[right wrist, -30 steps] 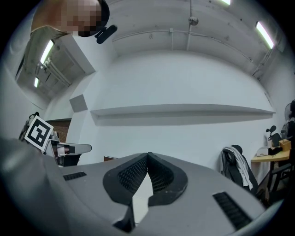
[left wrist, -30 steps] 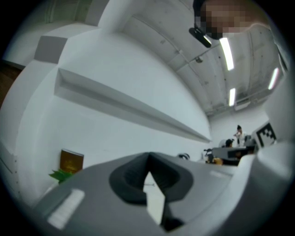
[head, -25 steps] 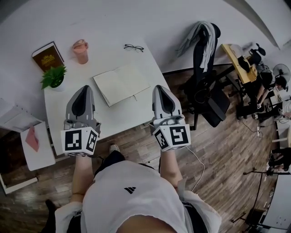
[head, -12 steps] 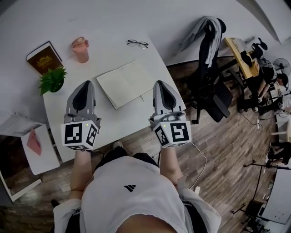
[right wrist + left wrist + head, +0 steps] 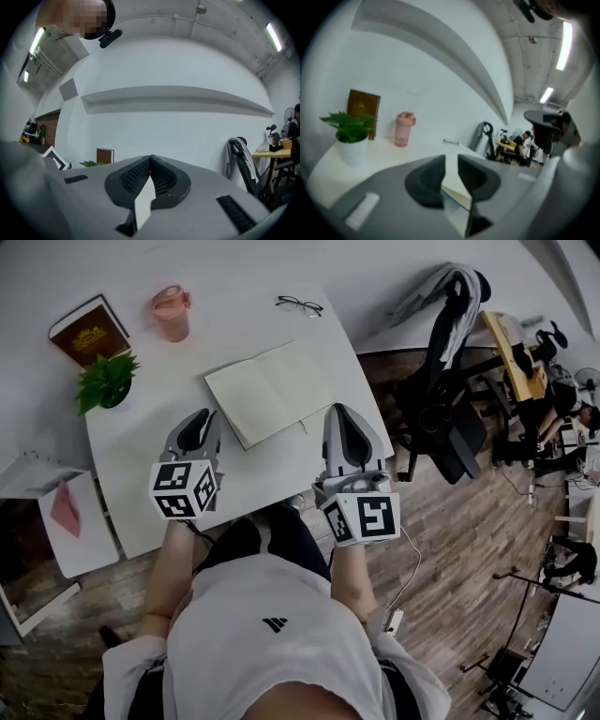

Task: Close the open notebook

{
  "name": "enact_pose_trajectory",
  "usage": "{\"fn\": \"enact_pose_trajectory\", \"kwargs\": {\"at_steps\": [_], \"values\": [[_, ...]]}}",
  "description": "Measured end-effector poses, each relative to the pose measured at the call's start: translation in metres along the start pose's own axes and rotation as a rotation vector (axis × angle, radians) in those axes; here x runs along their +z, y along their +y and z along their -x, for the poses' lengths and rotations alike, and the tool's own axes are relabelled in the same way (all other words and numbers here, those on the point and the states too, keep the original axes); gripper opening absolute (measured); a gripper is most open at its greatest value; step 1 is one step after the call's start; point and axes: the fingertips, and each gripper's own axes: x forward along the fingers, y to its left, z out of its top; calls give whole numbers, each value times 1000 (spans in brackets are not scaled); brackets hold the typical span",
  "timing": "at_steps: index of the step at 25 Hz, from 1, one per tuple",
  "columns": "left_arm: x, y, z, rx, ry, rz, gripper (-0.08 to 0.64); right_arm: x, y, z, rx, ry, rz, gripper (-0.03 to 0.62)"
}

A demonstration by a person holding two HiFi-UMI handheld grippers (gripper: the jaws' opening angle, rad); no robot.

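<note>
The left gripper (image 5: 200, 420) (image 5: 451, 157) has its fingers a narrow way apart and opening. Nothing is pinched between them. Through the gap the near corner of the open notebook (image 5: 272, 390) (image 5: 453, 180) shows just ahead, its cream page facing up.

The right gripper (image 5: 342, 411) (image 5: 151, 158) has its fingers pressed together at the tips, with nothing between them. It points out level toward the white wall.

The notebook lies flat and open on the white table (image 5: 141, 465), ahead of the two pairs of fingers and between them. Its near left corner is just ahead and to the right of the left fingertips. Its near right corner is just beside the right fingertips. Whether either touches it cannot be told.

Farther ahead and left of the left fingers stands a potted plant (image 5: 106, 382) (image 5: 350, 133). Beyond it are a brown book (image 5: 91, 331) (image 5: 362, 110) and a pink tumbler (image 5: 171, 312) (image 5: 403, 129). A pair of glasses (image 5: 300, 305) (image 5: 451, 141) lies past the notebook's far edge. Off to the right of the right fingers, beyond the table, stands an office chair (image 5: 441, 381) draped with a grey jacket.
</note>
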Motion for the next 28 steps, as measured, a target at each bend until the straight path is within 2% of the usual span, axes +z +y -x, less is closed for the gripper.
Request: {"fn": "enact_pose_trajectory", "kwargs": {"at_steps": [5,8,15,22,28], "values": [[-45,5,-22,3,119,133,121,-6,-7,-3,11,21,-4,-3],[-63,9,-34,5,156,216,153,-7,-11,-8,25,27,-1,-5],[-91,14,-56,25,222,345,196,-10,-21,-23,63,41,-1,-5],[-109,12,-69,22,284,403,210,-14,-29,-33,84,54,-5,-3],[-118,9,-75,13,323,409,205,-14,-36,-39,97,54,-2,-4]]}}
